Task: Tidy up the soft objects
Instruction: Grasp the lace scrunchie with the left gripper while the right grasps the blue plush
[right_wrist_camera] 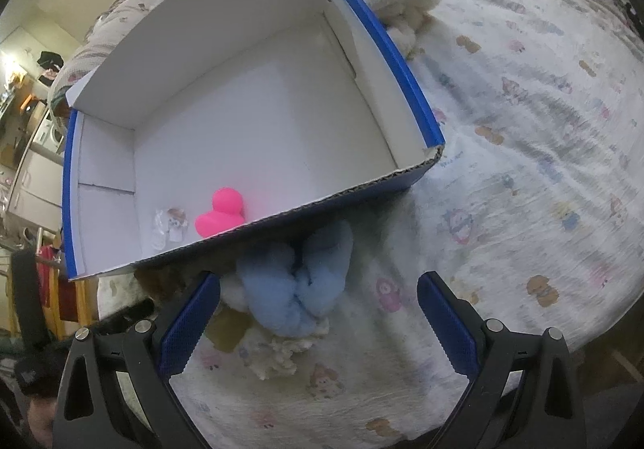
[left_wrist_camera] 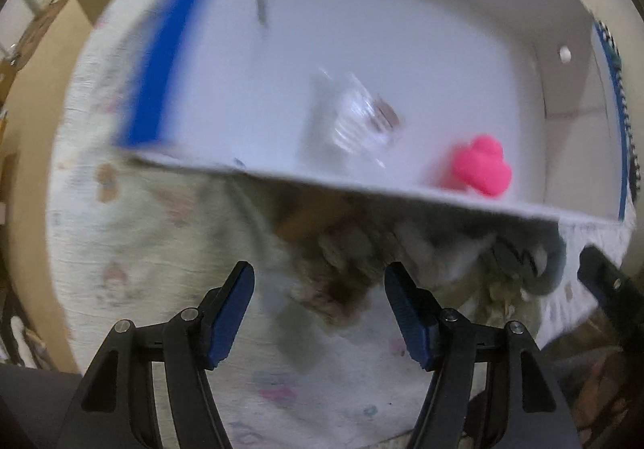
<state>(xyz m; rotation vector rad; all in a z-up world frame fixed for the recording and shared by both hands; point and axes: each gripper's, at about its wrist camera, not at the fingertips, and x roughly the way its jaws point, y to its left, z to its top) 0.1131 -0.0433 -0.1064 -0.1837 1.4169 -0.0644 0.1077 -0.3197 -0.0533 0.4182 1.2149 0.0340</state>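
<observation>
right gripper (right_wrist_camera: 318,312) released, empty | blue plush (right_wrist_camera: 298,288) between its fingers, beside box (right_wrist_camera: 402,171) | left gripper (left_wrist_camera: 318,302) released

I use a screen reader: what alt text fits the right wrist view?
An open right gripper hovers above a light blue plush lying on a printed bedsheet, beside a blue-edged white box holding a pink toy.

Pink toy (left_wrist_camera: 481,164) inside white box (left_wrist_camera: 402,26), blurred.
</observation>
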